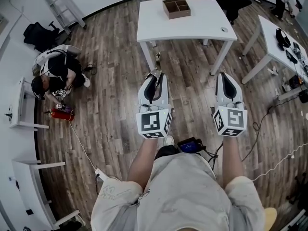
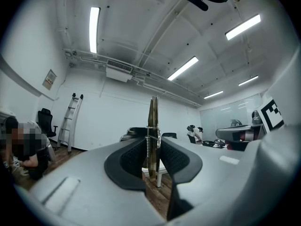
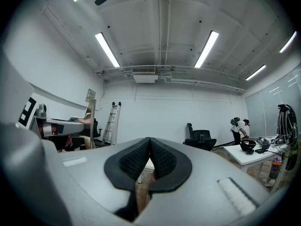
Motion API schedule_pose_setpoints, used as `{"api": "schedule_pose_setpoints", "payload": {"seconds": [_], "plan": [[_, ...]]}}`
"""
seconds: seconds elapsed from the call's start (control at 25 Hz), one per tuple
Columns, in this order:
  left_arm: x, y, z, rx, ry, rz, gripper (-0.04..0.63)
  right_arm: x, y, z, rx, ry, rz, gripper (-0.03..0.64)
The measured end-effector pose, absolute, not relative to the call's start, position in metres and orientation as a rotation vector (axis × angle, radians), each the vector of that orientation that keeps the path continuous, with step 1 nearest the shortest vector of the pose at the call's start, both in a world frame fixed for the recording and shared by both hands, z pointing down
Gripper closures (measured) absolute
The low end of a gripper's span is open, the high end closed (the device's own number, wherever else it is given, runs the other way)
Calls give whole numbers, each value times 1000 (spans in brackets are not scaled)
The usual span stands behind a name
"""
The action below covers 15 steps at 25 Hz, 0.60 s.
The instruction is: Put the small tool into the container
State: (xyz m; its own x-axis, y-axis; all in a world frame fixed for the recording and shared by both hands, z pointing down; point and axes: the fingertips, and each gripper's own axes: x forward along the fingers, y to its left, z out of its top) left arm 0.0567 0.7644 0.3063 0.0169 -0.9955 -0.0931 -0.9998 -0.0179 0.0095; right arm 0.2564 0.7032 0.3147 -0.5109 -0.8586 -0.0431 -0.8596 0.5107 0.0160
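Off to the left a person (image 1: 57, 76) crouches on the floor, well clear of my path. My left gripper (image 1: 156, 75) is pinching the tool (image 2: 153, 121), a slim brass-coloured piece with a spring. It stands upright between the pads and pokes out past the tips. I judge the grip sits low on its body so the nose is free for dropping it in. The tool is held out over bare floor, well short of the table (image 1: 207, 28). The container (image 1: 166, 9), a brown box with dividers, sits toward the table's far edge, ahead and slightly right of the tool, so the carry is not yet done. My right gripper (image 1: 227, 77) hangs level beside the left one, jaws pressed together on nothing. I take it as idle, held apart so it won't foul the tool.
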Motion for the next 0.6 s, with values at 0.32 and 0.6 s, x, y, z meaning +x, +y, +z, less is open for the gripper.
{"api": "schedule_pose_setpoints", "payload": {"seconds": [0.32, 0.6], "plan": [[-68, 695, 297, -2226, 2139, 140, 489, 132, 638, 300, -1572, 2700, 88, 612], [-141, 646, 297, -2258, 2109, 152, 489, 60, 596, 297, -1605, 2688, 110, 612]]}}
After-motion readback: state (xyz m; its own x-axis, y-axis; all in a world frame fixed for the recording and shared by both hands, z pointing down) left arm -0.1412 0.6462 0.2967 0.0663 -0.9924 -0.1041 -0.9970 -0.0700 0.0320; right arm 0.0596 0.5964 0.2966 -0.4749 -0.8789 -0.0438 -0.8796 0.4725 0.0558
